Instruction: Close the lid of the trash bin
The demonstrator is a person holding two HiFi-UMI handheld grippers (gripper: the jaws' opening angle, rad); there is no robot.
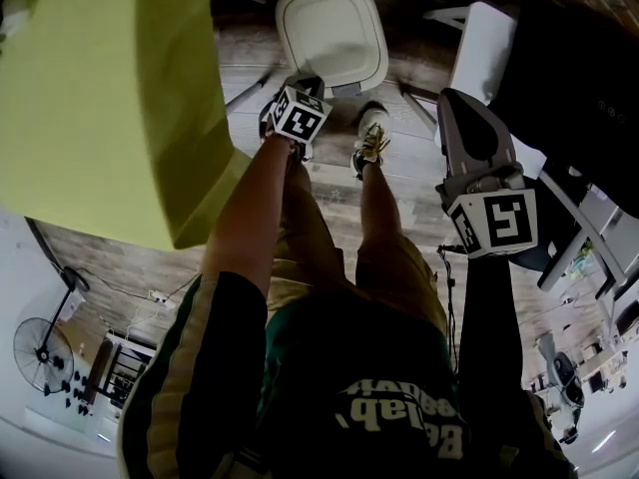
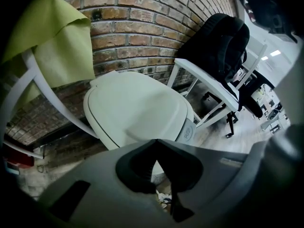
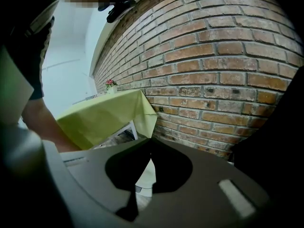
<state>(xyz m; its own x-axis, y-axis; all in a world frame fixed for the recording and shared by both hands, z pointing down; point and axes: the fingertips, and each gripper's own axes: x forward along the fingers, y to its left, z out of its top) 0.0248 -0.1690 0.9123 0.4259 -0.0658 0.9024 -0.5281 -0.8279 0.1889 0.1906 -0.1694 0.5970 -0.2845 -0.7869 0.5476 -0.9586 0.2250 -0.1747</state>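
Observation:
The white trash bin stands on the wood floor against the brick wall, and its lid lies down flat on the body. A grey push button sits on the front rim. My left gripper hovers just in front of the bin's near edge, above the lid's front; its jaws are shut with nothing between them. My right gripper is held off to the right, away from the bin, pointing at the wall. It is shut too and holds nothing.
A table with a yellow-green cloth stands left of the bin, its white leg beside it. On the right a white chair carries a black backpack. The person's shoes stand just before the bin.

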